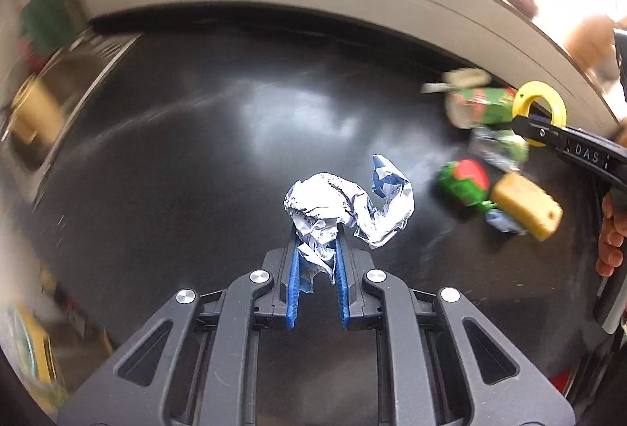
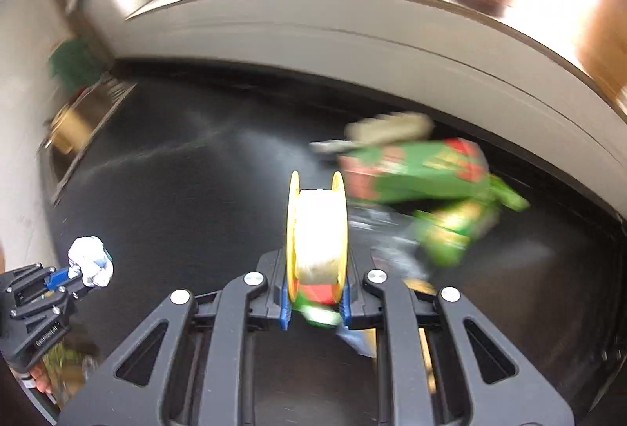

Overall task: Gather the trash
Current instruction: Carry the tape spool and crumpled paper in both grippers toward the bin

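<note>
Blue-padded left gripper [image 1: 318, 261] clamped on a crumpled paper wrapper [image 1: 345, 208]; right gripper [image 2: 315, 292] clamped on a yellow tape spool [image 2: 316, 226].

Both raised above the black countertop [image 1: 176, 159], wrapper bulging past the left fingertips, spool upright between the right pads. Seen from the left wrist: right gripper at the right edge with fingers of a hand [image 1: 611, 242] on its handle. Below it on the counter, blurred: a green and red snack packet [image 2: 415, 171], a yellow sponge [image 1: 527, 206], more green wrappers [image 1: 464, 183]. Steel sink [image 1: 58, 100] far left.
</note>
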Motion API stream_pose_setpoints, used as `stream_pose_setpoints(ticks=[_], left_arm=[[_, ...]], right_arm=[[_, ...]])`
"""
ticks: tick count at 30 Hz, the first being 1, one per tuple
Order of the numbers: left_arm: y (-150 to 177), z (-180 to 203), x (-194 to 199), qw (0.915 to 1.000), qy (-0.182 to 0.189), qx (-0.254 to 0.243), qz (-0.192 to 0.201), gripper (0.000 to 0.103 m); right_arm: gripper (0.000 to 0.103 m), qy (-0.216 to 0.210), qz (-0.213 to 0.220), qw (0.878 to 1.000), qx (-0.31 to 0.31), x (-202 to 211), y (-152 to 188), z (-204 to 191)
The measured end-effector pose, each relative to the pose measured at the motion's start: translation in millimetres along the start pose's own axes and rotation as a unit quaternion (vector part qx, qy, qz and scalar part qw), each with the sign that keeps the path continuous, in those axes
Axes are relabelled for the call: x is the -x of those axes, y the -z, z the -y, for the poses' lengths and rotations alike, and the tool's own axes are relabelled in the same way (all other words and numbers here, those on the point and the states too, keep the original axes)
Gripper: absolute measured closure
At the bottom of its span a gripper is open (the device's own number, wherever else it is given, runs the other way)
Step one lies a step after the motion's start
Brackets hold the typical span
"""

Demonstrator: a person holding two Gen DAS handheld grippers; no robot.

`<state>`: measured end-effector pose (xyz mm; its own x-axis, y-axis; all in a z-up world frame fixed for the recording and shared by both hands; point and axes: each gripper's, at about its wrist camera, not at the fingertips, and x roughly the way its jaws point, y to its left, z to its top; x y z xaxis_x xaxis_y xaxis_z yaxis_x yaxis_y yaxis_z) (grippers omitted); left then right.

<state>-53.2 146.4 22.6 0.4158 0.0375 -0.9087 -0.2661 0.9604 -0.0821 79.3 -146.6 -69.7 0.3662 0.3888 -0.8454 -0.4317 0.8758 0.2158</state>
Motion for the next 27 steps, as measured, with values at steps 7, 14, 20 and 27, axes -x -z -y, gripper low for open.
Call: stream_pose_setpoints(ticks=[7,14,20,27], left_arm=[[73,-134,25,0.9839,-0.073,0.163,-0.005,0.088],[162,-247,36,0.9438,-0.116,0.309,-0.011,0.088],[235,-315,7,0.9110,-0.132,0.390,-0.025,0.088],[310,-367,-74,0.8754,-0.110,0.468,-0.046,0.088]], right_arm=[[0.084,-0.103,-0.041,0.978,0.177,-42,0,-203],[0.084,-0.173,-0.085,0.923,0.333,-64,55,-391],[0.084,-0.208,-0.128,0.874,0.420,-101,134,-504],[0.084,-0.210,-0.181,0.835,0.476,-184,215,-575]])
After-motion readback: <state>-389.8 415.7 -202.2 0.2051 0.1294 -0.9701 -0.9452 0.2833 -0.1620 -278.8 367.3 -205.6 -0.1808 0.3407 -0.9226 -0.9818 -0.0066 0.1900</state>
